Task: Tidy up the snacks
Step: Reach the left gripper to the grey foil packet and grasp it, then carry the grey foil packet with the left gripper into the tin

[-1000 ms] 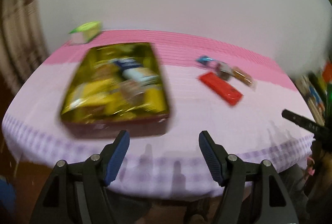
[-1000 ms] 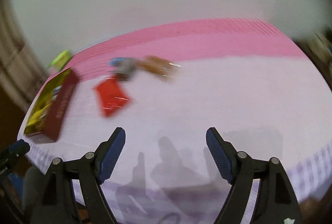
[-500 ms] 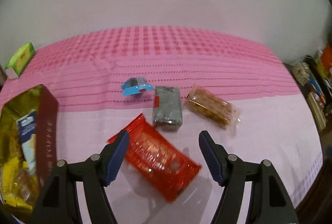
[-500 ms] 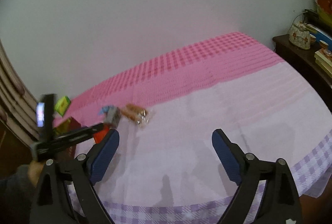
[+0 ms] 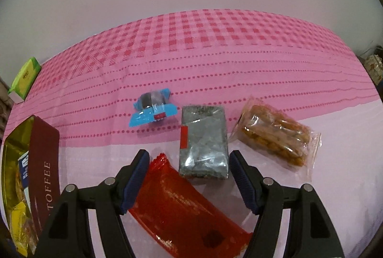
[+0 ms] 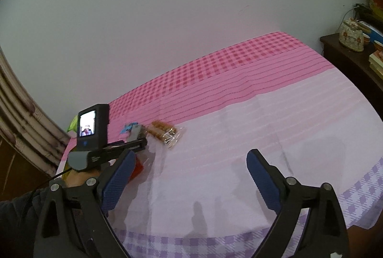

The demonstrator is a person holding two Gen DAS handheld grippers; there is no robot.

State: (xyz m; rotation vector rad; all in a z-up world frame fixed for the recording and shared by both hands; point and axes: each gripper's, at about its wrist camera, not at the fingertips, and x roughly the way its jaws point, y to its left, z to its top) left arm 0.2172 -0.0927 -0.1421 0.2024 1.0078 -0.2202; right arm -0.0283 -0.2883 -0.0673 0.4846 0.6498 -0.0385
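Red snack packet (image 5: 184, 205): flat foil wrapper lying on the table (image 5: 311, 186), slantwise, beneath and between the left tongs (image 5: 189, 179). Likely light, thin, crinkly and slippery; contents possibly brittle. Best taken across its narrow width near the upper crimped end, with gentle pressure.

Left tongs: spread wide, holding nothing, poised over the red packet's upper end.

Grey foil packet (image 5: 203, 143): just beyond the red one, between the finger lines.

Clear bag of brown biscuits (image 5: 275, 136): right of the grey packet; fragile.

Blue-wrapped sweet (image 5: 153, 109): further back, left.

Toffee box (image 5: 44, 172): at the left edge, open, already holding snacks; probable destination.

Right tongs (image 6: 189, 176): spread wide, empty, well apart from the snacks.
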